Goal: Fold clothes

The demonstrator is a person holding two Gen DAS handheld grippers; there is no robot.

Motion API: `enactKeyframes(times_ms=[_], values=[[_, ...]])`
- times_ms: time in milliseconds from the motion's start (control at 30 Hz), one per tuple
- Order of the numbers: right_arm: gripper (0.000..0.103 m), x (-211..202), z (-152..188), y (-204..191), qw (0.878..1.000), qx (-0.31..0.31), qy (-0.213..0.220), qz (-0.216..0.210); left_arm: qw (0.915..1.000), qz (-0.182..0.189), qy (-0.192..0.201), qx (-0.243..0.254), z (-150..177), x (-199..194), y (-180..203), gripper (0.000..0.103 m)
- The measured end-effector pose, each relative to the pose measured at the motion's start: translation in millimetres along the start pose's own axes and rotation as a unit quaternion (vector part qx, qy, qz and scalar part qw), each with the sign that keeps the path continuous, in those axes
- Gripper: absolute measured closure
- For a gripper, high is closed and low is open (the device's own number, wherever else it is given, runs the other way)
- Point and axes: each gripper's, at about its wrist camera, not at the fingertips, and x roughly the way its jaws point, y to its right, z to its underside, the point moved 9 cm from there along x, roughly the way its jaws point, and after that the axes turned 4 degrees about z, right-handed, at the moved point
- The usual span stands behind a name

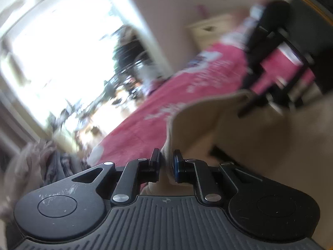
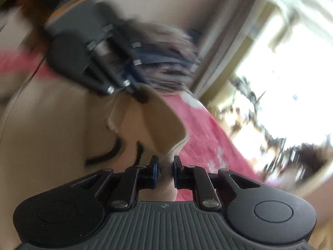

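Both claws are clamped on the same beige garment (image 1: pixel 208 114), which hangs lifted over a pink blanket (image 1: pixel 145 129) printed with white marks. In the left wrist view the left claw (image 1: pixel 167 162) has its jaws nearly closed, with only a bunched edge of beige cloth between them; from there the fabric rises toward one o'clock, where the right claw (image 1: pixel 247 102), dark and badly blurred, pinches its far corner. The right wrist view gives the mirror of this: the right claw (image 2: pixel 166 166) is squeezed on a thick fold of the garment (image 2: pixel 158 123), and the cloth runs up toward eleven o'clock to the left claw (image 2: pixel 133 91), which grips another corner. More of the beige cloth fills the left half of that view, with a dark cord or seam (image 2: pixel 108 154) curling across it at nine o'clock. The blanket (image 2: pixel 208 137) stretches away at two o'clock toward a bright window (image 2: pixel 287 83). A heap of clothes (image 1: pixel 37 162) lies at nine o'clock in the left view. Everything else is too smeared to name.
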Motion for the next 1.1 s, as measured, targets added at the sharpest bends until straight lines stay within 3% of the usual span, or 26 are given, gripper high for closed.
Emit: enactKeyframes(times_ms=[133, 267, 367, 433, 500, 567, 600, 667, 700, 733, 767, 800, 867, 967, 1033, 1100], values=[[0.087, -16.5, 9.7, -37.7, 0.997, -0.069, -0.003, -0.026, 0.9973, 0.039, -0.016, 0.06, 27.0, -14.7, 32.7, 0.092], [0.084, -16.5, 32.3, -68.5, 0.991, -0.099, -0.048, -0.072, 0.9909, 0.086, -0.063, 0.082, 54.4, -18.6, 58.2, 0.085], [0.074, -13.2, 40.7, -80.9, 0.988, -0.069, -0.094, -0.103, 0.9871, 0.127, -0.097, 0.002, 56.8, -27.9, 57.3, 0.08], [0.068, -14.9, 37.3, -80.1, 0.987, -0.027, -0.112, -0.112, 0.9795, 0.156, -0.113, -0.06, 52.1, -39.0, 51.9, 0.078], [0.065, -22.7, 27.9, -66.5, 0.985, 0.045, -0.121, -0.114, 0.9698, 0.177, -0.121, -0.116, 49.2, -51.3, 47.4, 0.07], [0.063, -33.3, 20.3, -45.7, 0.972, 0.158, -0.126, -0.119, 0.9562, 0.192, -0.124, -0.182, 48.9, -61.5, 37.6, 0.067], [0.062, -37.4, 22.4, -32.7, 0.955, 0.235, -0.128, -0.128, 0.9462, 0.196, -0.126, -0.225, 50.8, -66.4, 31.7, 0.065], [0.057, -44.3, 28.9, -4.3, 0.9, 0.392, -0.129, -0.144, 0.9114, 0.198, -0.124, -0.339, 58.4, -71.1, 15.3, 0.061], [0.056, -44.4, 36.9, 7.9, 0.86, 0.47, -0.127, -0.151, 0.887, 0.194, -0.119, -0.402, 63.2, -68.4, 4.0, 0.057], [0.056, -43.4, 46.6, 19.8, 0.814, 0.546, -0.124, -0.157, 0.867, 0.188, -0.117, -0.446, 67.4, -62.9, -3.3, 0.053], [0.056, -39.6, 57.7, 22.8, 0.778, 0.596, -0.126, -0.157, 0.8584, 0.188, -0.12, -0.462, 70.4, -57.7, -2.8, 0.043], [0.055, -34.7, 69.4, 22.6, 0.745, 0.636, -0.129, -0.154, 0.8495, 0.188, -0.122, -0.477, 73.4, -52.4, -2.3, 0.04], [0.053, -25.0, 93.0, 22.5, 0.674, 0.712, -0.134, -0.147, 0.8309, 0.188, -0.128, -0.508, 79.3, -41.9, -1.2, 0.04], [0.053, -10.1, 129.2, 23.1, 0.553, 0.81, -0.139, -0.134, 0.801, 0.187, -0.135, -0.552, 88.1, -26.0, 0.3, 0.04], [0.054, 0.3, 139.4, 13.6, 0.52, 0.829, -0.151, -0.137, 0.7797, 0.187, -0.14, -0.581, 93.9, -15.5, 1.3, 0.041], [0.054, 8.1, 138.7, 5.9, 0.506, 0.836, -0.148, -0.152, 0.7575, 0.186, -0.145, -0.609, 99.6, -4.9, 2.2, 0.046]])
